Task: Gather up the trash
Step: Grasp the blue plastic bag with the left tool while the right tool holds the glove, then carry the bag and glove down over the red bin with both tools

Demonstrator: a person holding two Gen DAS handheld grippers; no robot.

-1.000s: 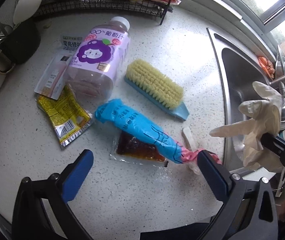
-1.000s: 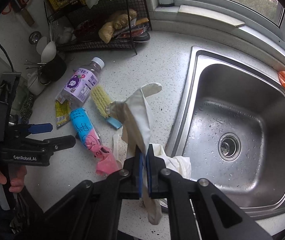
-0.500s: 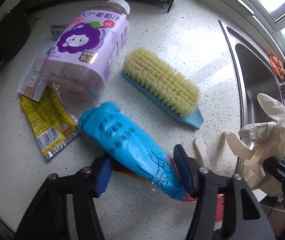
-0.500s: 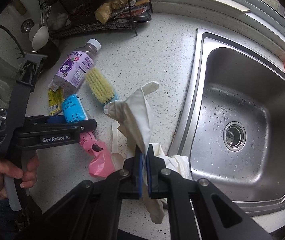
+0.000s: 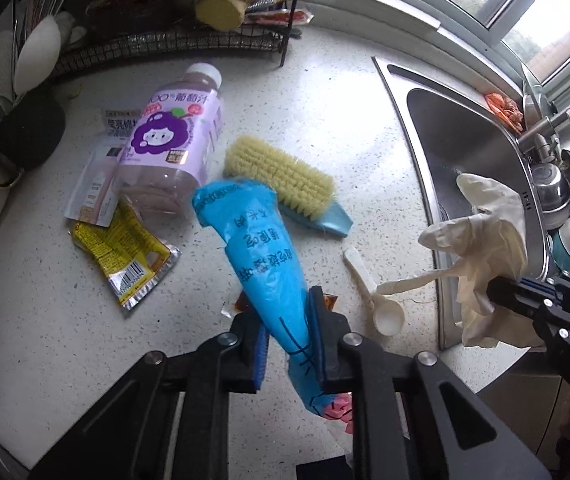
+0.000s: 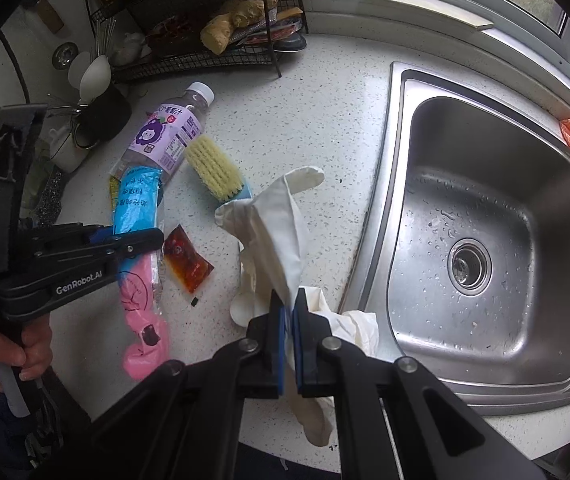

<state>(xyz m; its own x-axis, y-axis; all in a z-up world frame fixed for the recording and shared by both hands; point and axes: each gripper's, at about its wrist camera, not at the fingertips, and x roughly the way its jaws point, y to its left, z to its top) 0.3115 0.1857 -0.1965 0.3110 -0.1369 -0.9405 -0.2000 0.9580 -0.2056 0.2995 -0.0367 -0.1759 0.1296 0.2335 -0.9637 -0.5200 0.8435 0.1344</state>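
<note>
My left gripper (image 5: pixel 287 320) is shut on a blue and pink plastic wrapper (image 5: pixel 257 256) and holds it lifted off the counter; the wrapper also shows in the right wrist view (image 6: pixel 137 216). My right gripper (image 6: pixel 289 312) is shut on a white rubber glove (image 6: pixel 277 232), which hangs above the counter next to the sink; the glove also shows in the left wrist view (image 5: pixel 489 240). On the counter lie a purple juice bottle (image 5: pixel 173 140), a yellow sachet (image 5: pixel 125 256), a brown sauce packet (image 6: pixel 187 260), a white pouch (image 5: pixel 97 188) and a white plastic spoon (image 5: pixel 377 296).
A yellow scrub brush (image 5: pixel 285 180) with a blue back lies beside the bottle. A steel sink (image 6: pixel 485 240) is at the right. A black wire rack (image 6: pixel 205 40) with food stands at the back. A utensil holder (image 5: pixel 29 132) stands at the left.
My left gripper closed on the blue and pink wrapper and lifted it off the counter, uncovering the sauce packet. My right gripper kept hold of the glove.
</note>
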